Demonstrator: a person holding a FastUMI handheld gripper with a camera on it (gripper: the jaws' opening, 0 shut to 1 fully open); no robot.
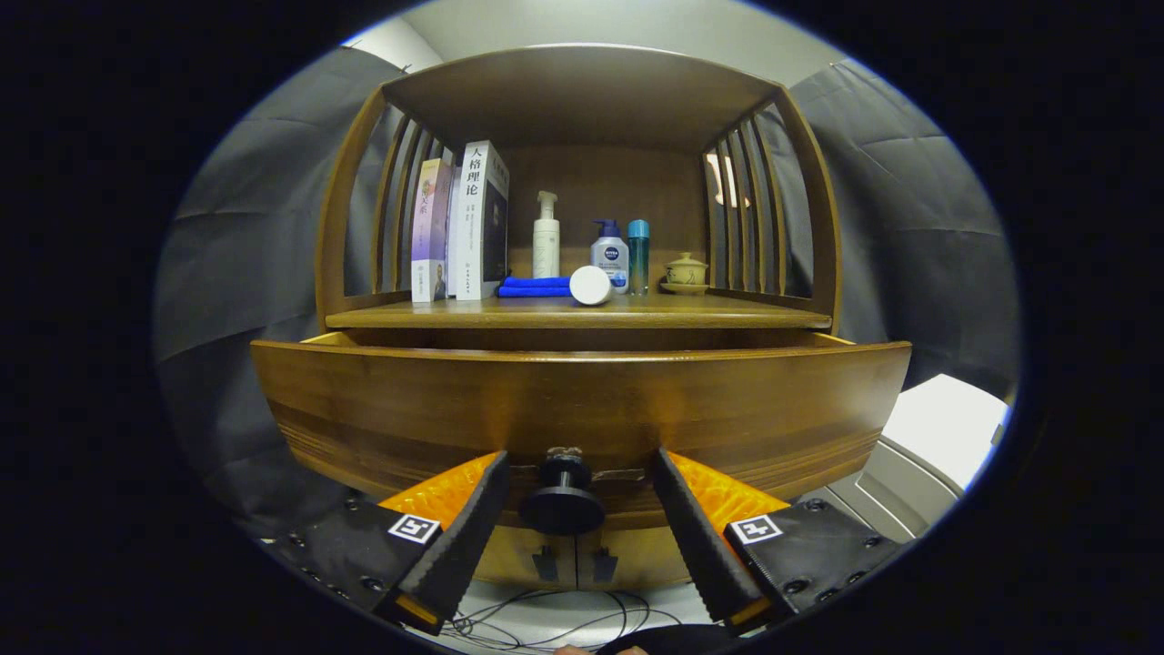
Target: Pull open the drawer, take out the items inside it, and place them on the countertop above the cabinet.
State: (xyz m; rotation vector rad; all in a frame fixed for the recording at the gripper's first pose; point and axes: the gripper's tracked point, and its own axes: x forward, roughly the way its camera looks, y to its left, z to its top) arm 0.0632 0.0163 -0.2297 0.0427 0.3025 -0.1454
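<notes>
Hand-held gripper (575,496) spread wide, fingers flanking the drawer knob (562,498) without touching, gripping nothing. Drawer (582,400) stands pulled out under the desk (582,317); its contents are hidden behind the front panel, up and beyond the fingers.

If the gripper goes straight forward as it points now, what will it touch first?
Most likely the drawer knob, which sits between the open fingers of the gripper. Just behind it is the drawer front, already pulled out a little. Exact depth is unclear.
</notes>
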